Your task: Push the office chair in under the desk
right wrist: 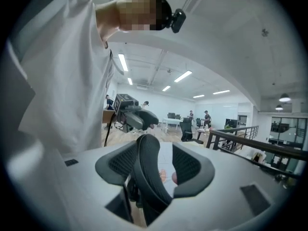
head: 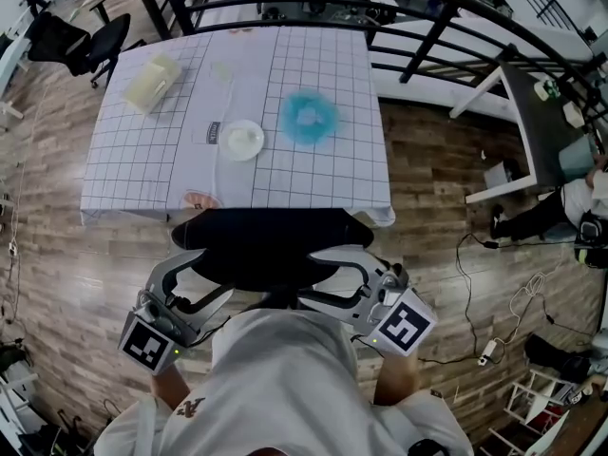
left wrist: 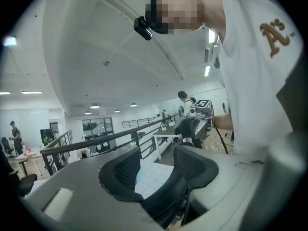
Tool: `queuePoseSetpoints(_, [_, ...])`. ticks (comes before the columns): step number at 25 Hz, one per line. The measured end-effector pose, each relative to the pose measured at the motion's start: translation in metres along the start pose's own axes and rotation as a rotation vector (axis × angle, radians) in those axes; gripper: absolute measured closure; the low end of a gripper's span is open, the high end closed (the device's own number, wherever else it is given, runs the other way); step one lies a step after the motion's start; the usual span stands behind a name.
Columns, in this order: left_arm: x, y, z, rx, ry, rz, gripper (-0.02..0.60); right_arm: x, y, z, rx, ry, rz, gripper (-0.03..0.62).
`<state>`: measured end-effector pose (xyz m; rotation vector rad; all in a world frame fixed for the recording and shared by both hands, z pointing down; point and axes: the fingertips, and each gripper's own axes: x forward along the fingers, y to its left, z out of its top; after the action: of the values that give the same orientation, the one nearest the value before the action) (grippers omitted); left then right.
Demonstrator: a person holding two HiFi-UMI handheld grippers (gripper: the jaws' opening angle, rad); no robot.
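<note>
The black office chair's backrest (head: 271, 245) stands just in front of the desk (head: 323, 183), which is covered by a white grid cloth. My left gripper (head: 204, 278) holds the backrest's left edge and my right gripper (head: 318, 275) its right edge. In the left gripper view the black chair frame (left wrist: 161, 203) lies low between the pads of the left gripper (left wrist: 156, 170), with the cloth showing above it. In the right gripper view the mesh edge (right wrist: 147, 182) runs up between the pads of the right gripper (right wrist: 156, 166), hard against the left pad.
On the desk lie a blue fluffy thing (head: 309, 117), a white dish (head: 243, 139) and a beige box (head: 152, 82). A black railing (head: 427, 27) runs behind it. Another black chair (head: 85, 41) stands far left. Cables (head: 475, 255) trail over the floor at right.
</note>
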<state>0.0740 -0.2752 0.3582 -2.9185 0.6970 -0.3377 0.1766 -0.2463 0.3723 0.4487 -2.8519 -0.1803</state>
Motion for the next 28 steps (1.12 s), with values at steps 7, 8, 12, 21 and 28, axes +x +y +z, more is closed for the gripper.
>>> queuePoseSetpoints(7, [0.011,0.025,0.017,0.060,-0.081,0.117,0.576,-0.009,-0.030,0.030,0.017,-0.175,-0.158,0.539])
queuePoseSetpoints(8, [0.014,0.027,0.017,0.061,-0.078,0.128,0.580,-0.008,-0.035,0.031,0.023,-0.181,-0.186,0.567])
queuePoseSetpoints(12, [0.020,0.031,0.016,0.008,-0.081,0.154,0.580,-0.002,-0.044,0.024,0.073,-0.160,-0.252,0.594])
queuePoseSetpoints(21, [0.021,0.037,0.007,-0.127,-0.129,0.183,0.581,0.011,-0.044,0.002,0.214,-0.124,-0.281,0.594])
queuePoseSetpoints(28, [0.021,0.039,0.008,-0.118,-0.134,0.184,0.581,0.011,-0.048,0.003,0.227,-0.138,-0.279,0.594])
